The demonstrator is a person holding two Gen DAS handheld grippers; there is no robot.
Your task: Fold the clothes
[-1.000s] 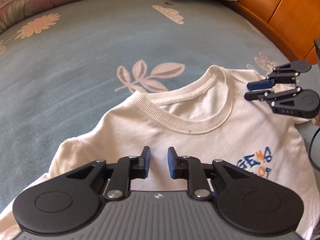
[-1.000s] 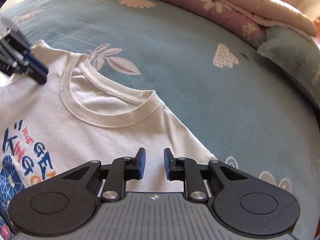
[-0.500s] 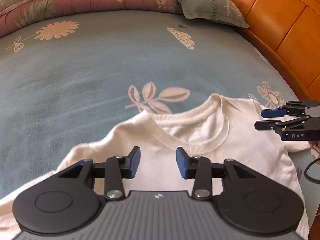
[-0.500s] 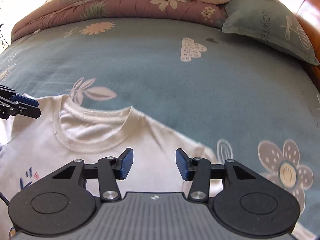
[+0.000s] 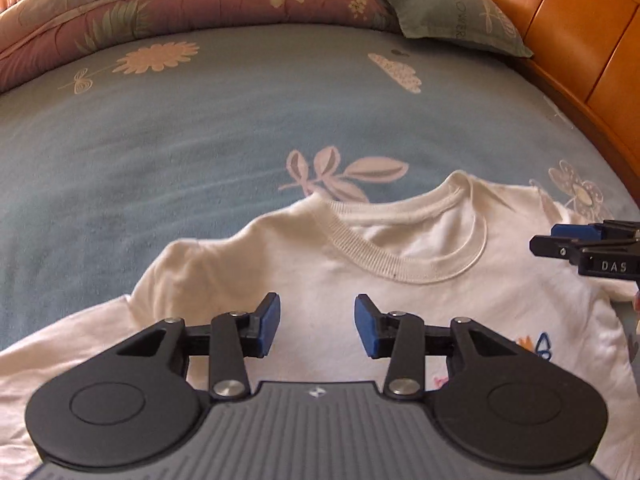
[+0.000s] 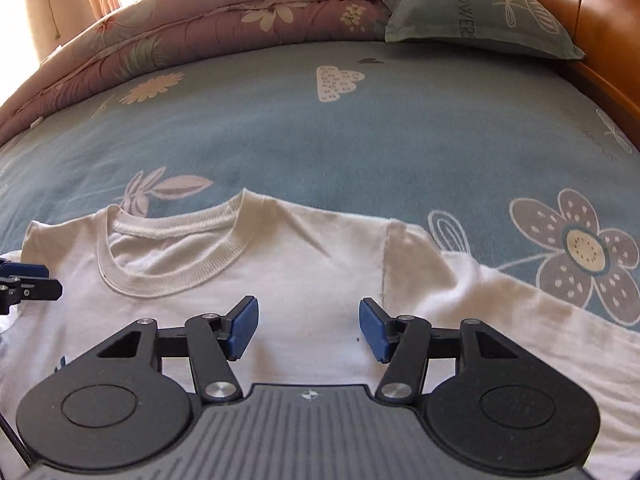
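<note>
A white T-shirt (image 5: 400, 312) lay spread face up on the blue flower-print bedsheet (image 5: 200, 152), its ribbed collar (image 6: 172, 248) pointing away from the cameras toward the far side of the bed and its body running back under both tools, so its long axis ran from near to far. One sleeve stretched out sideways to the right in the right wrist view. A scrap of coloured print showed low on the chest, too cut off to read.

The left gripper (image 5: 316, 328) hovered over the shirt's chest, its jaws opening, with nothing between the blue pads (image 5: 269, 322). The right gripper (image 6: 308, 328) hung near the shoulder seam, its jaws likewise opening and empty; seen from the left wrist, its body carried the letters "DAS".

At the far edge lay a folded pink floral quilt (image 6: 180, 36) and a grey-green pillow (image 6: 472, 12) printed "FLOWER", against an orange wooden headboard (image 5: 580, 32).
</note>
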